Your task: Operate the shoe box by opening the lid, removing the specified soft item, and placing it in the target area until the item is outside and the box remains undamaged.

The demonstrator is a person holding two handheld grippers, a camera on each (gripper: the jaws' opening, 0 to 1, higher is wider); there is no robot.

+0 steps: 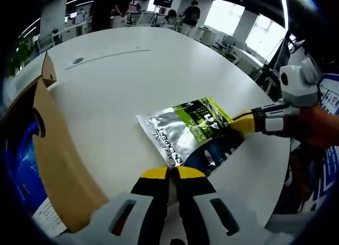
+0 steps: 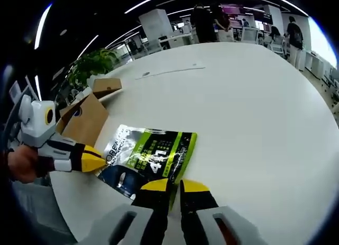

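Pouch (image 1: 185, 129) in silver, green and black lies flat on the white tabletop (image 1: 132, 65), already outside the shoe box (image 1: 53, 155), which stands open at your left with its cardboard flap up and looks undamaged. You appear to be at the placing step. In the left gripper view, your left gripper (image 1: 172, 173) meets the near edge of the pouch with its yellow tips together; whether it pinches the film or merely touches it, you cannot tell from here. Your right gripper (image 2: 175, 185) has its tips drawn nearly closed at the opposite edge, and its hold is equally unclear. The next move, as I judge it, calls for letting go cleanly and lifting both grippers straight away so the soft pouch stays put, well apart from the box.
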